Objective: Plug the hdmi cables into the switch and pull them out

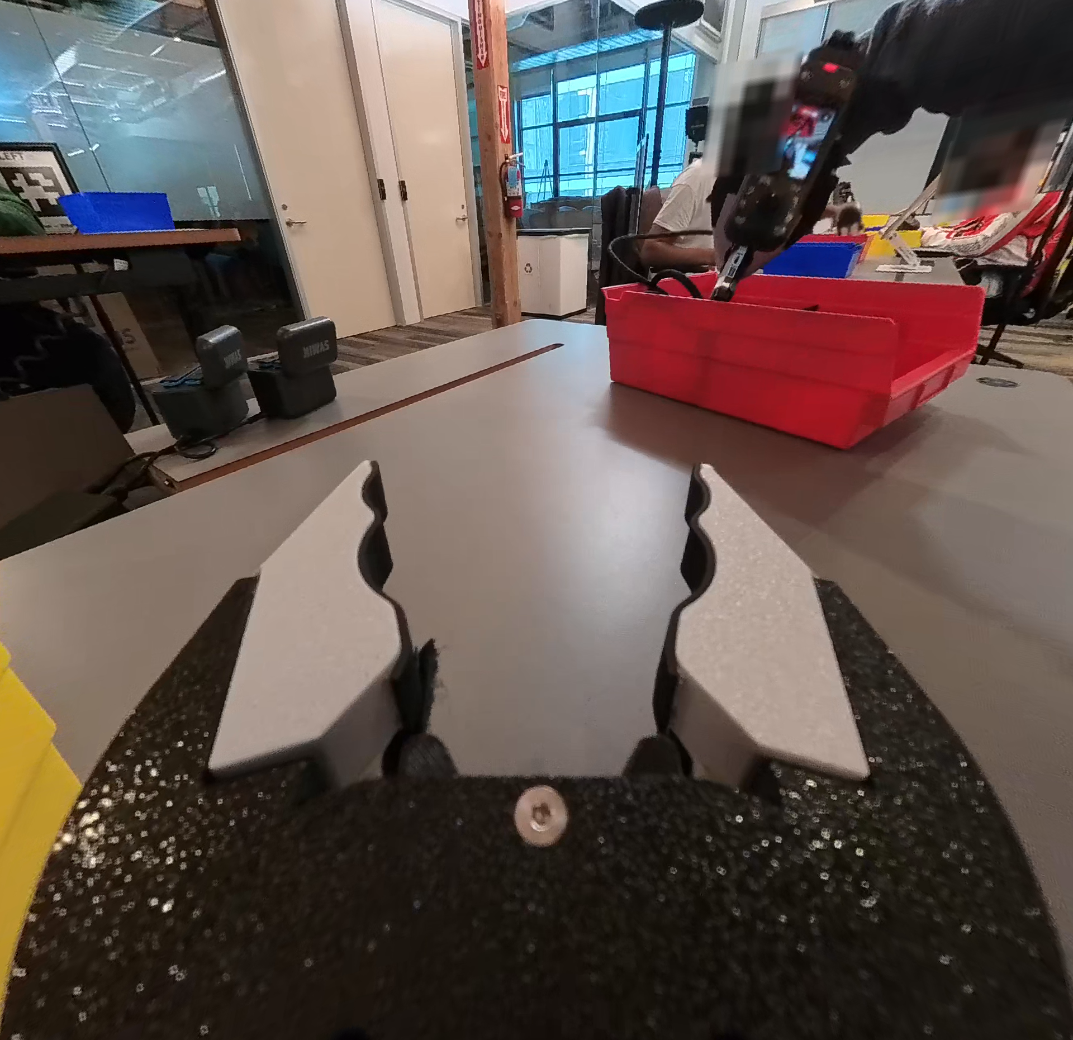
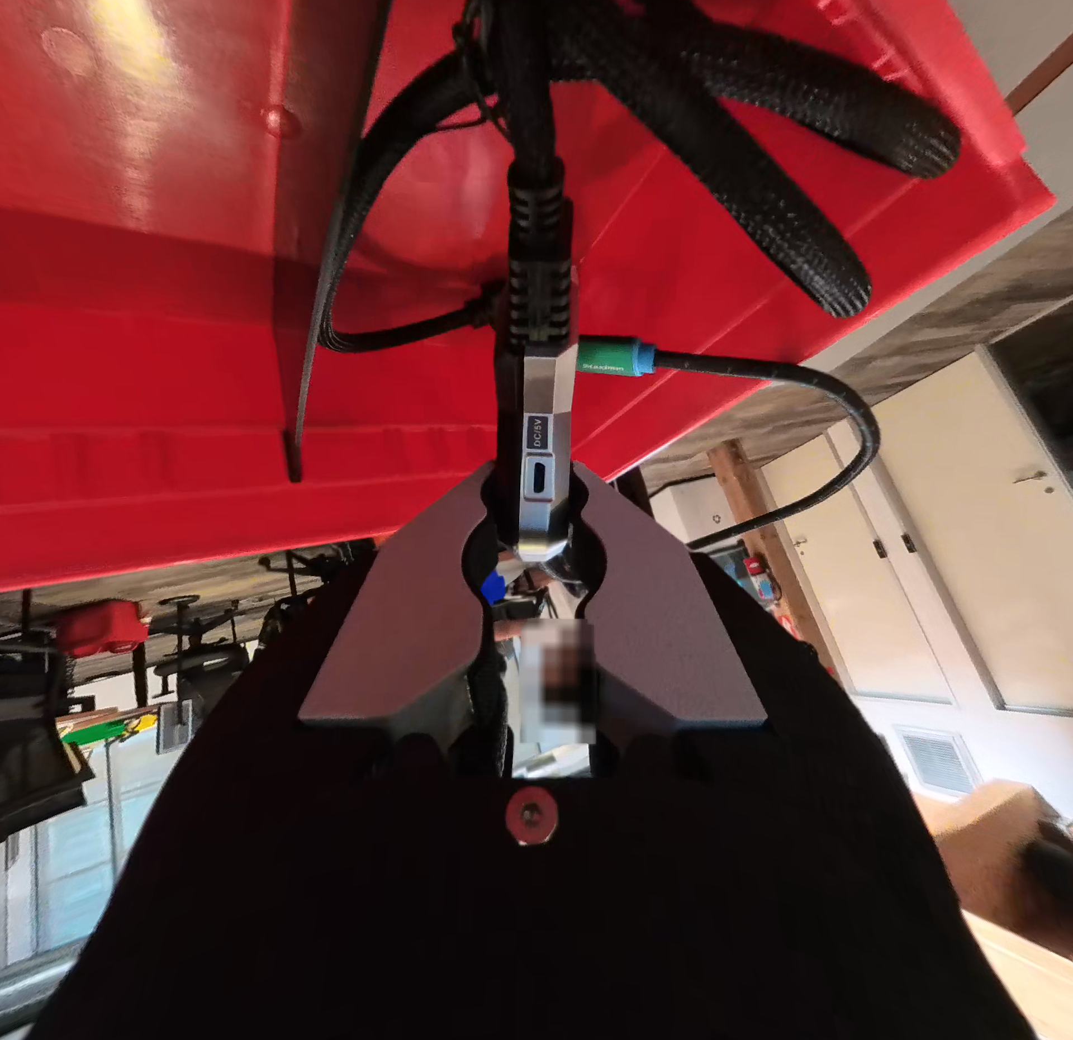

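While clamped: switch (image 2: 537, 478) between right tongs (image 2: 534, 504).

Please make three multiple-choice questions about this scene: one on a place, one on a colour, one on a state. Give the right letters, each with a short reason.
1. Where is the right claw?
A. over the red bin
B. beside the chargers
C. on the floor

2. What colour is the plug on the switch's side?
A. yellow
B. green
C. white

3. How is the left claw?
A. shut on a cable
B. shut on the bin
C. open

Answers:
1 A, it hangs over the red bin.
2 B, the green plug sticks out sideways from the switch.
3 C, the left claw holds nothing, with bare table between its fingers.
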A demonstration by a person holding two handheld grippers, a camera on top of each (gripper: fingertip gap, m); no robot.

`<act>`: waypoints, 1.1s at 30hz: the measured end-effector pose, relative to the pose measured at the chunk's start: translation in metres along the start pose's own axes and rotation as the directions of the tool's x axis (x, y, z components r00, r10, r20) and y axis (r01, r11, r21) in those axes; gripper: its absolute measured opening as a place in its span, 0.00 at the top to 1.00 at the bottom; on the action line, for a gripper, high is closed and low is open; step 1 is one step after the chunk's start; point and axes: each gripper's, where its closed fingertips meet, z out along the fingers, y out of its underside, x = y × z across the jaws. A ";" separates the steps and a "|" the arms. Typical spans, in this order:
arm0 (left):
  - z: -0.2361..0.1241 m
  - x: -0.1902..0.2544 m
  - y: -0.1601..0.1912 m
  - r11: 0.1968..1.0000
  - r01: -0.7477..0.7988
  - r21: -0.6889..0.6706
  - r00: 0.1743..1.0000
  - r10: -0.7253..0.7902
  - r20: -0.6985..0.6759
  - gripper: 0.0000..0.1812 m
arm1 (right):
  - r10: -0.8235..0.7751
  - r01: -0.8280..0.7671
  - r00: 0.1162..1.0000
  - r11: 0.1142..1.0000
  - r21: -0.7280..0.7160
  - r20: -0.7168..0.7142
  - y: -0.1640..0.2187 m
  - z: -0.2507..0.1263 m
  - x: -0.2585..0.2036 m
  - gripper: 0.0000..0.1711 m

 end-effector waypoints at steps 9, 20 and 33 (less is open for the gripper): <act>0.000 -0.001 -0.001 1.000 0.015 0.006 1.000 -0.015 -0.002 0.45 | 0.057 -0.057 0.998 0.998 0.011 0.003 -0.011 -0.016 0.000 0.90; 0.000 0.002 -0.001 1.000 0.014 0.004 1.000 -0.014 -0.015 0.46 | 0.142 -0.110 0.983 0.964 0.242 -0.118 -0.079 -0.058 0.027 0.88; -0.001 0.001 -0.001 0.999 0.035 0.006 0.999 -0.035 -0.019 0.46 | 0.526 -0.519 0.847 0.787 0.333 0.076 -0.019 -0.084 0.005 0.71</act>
